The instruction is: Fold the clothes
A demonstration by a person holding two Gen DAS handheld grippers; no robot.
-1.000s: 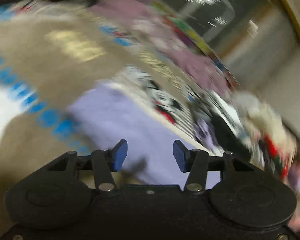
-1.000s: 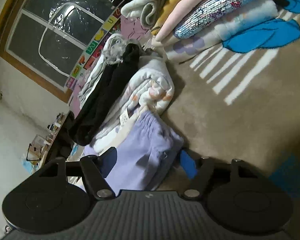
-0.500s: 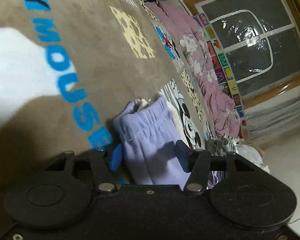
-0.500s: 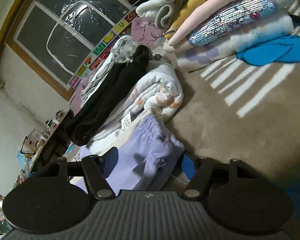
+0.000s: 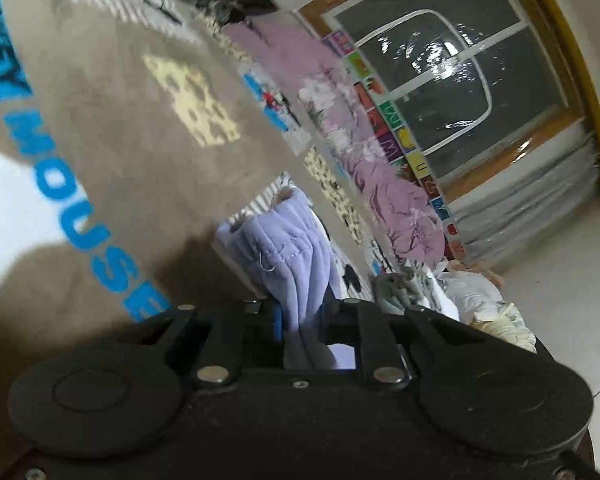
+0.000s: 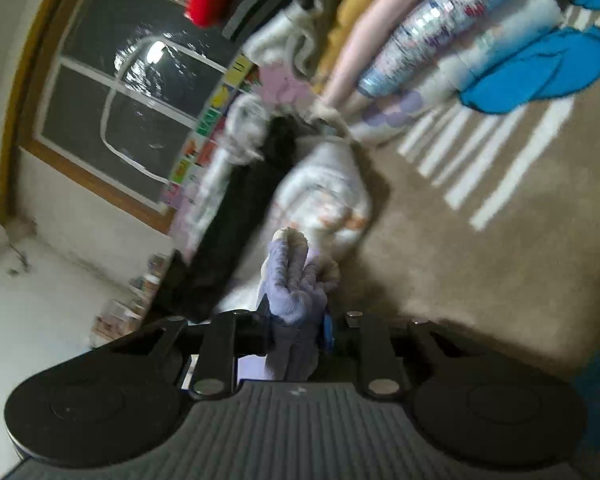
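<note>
Left wrist: claw (image 5: 300,320) pinching lavender garment (image 5: 288,240)

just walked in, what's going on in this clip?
A person with a gripper in each hand is folding clothes on a tan printed blanket. Both grippers have just closed on the same lavender garment: the left gripper pinches bunched fabric near its gathered waistband, and the right gripper pinches another bunched part. A stack of folded clothes lies on the blanket beyond, with a looser pile nearer the window. No fold has been made yet.
</note>
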